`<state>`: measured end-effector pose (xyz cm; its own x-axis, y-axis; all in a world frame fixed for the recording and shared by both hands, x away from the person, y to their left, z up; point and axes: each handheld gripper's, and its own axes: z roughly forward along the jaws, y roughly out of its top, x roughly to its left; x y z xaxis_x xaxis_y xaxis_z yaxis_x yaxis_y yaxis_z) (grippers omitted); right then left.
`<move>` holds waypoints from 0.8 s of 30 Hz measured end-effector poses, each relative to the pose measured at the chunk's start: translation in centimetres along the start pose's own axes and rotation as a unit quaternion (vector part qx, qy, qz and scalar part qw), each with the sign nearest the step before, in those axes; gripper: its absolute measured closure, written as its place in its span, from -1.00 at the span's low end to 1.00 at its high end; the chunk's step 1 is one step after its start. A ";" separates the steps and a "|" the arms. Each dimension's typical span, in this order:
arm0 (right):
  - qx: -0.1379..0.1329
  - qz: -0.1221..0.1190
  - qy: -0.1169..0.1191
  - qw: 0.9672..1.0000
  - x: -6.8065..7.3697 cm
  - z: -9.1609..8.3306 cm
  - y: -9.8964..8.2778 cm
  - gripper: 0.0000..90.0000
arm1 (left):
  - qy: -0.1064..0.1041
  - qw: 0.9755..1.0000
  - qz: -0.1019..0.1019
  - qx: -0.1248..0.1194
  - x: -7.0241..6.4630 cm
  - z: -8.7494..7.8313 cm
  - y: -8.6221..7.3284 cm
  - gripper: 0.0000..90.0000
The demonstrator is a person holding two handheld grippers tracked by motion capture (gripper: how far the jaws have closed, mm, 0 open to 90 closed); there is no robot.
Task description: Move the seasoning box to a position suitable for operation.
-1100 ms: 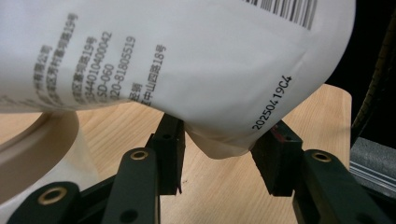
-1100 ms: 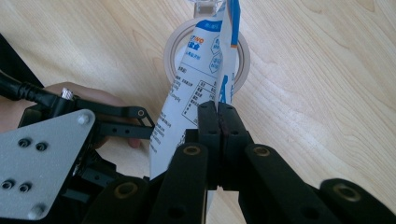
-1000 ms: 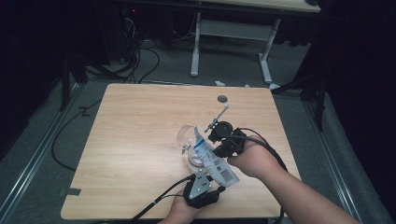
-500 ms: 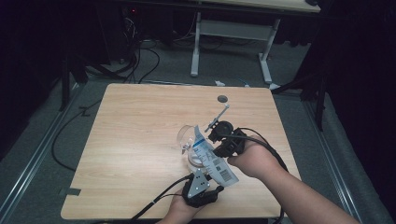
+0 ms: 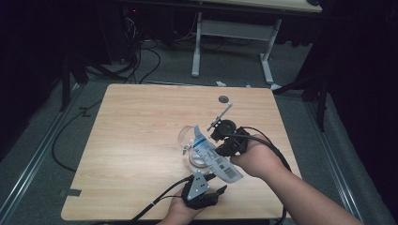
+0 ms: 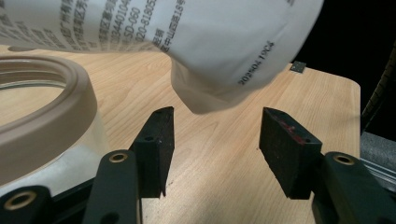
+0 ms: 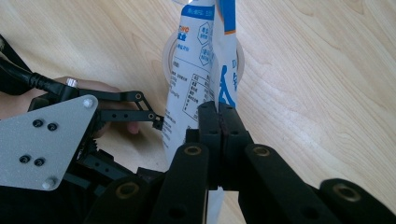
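A white and blue printed pouch point(image 5: 213, 157) hangs tilted over the open mouth of a clear glass jar point(image 5: 190, 140) in the middle of the table. My right gripper point(image 7: 218, 122) is shut on the pouch point(image 7: 196, 70), pinching it from the right side. Near the front edge, my left gripper point(image 5: 218, 183) points at the pouch's lower end. Its jaws have just been opening. In the left gripper view the left gripper point(image 6: 215, 140) stands open, and the pouch's corner point(image 6: 219, 60) hangs above the pads, untouched. The jar's tan rim point(image 6: 56, 116) lies to the left.
A small dark round disc point(image 5: 224, 99) lies near the table's far edge. A thin metal wire piece point(image 5: 221, 116) sticks out beyond the jar. Cables trail off the light wooden table point(image 5: 131, 122) at the front. A desk frame stands on the floor behind.
The left gripper's jaws look slightly wider apart than before. Both hands, the pouch and the jar keep their places.
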<state>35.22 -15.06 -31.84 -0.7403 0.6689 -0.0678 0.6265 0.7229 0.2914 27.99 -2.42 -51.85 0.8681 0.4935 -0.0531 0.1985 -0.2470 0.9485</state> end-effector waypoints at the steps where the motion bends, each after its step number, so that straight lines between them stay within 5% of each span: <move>1: -0.001 -0.001 0.001 1.000 0.0 0.1 0.0 1.00 | 0.000 1.000 -0.001 0.000 0.1 -0.1 -0.1 0.03; 19: -0.002 -0.008 0.004 1.000 0.1 0.3 -0.1 1.00 | 0.013 1.000 -0.008 0.004 2.0 -3.2 -1.4 0.10; 24: -0.002 -0.009 0.005 1.000 0.1 0.5 -0.2 1.00 | 0.028 0.999 0.005 0.016 2.8 -4.7 -1.9 0.12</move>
<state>35.15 -15.11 -32.36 -0.7532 0.6547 -0.0637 0.6130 0.7337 0.2931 27.88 3.34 -52.38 0.8439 0.5359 -0.0258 0.2053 -0.2782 0.9383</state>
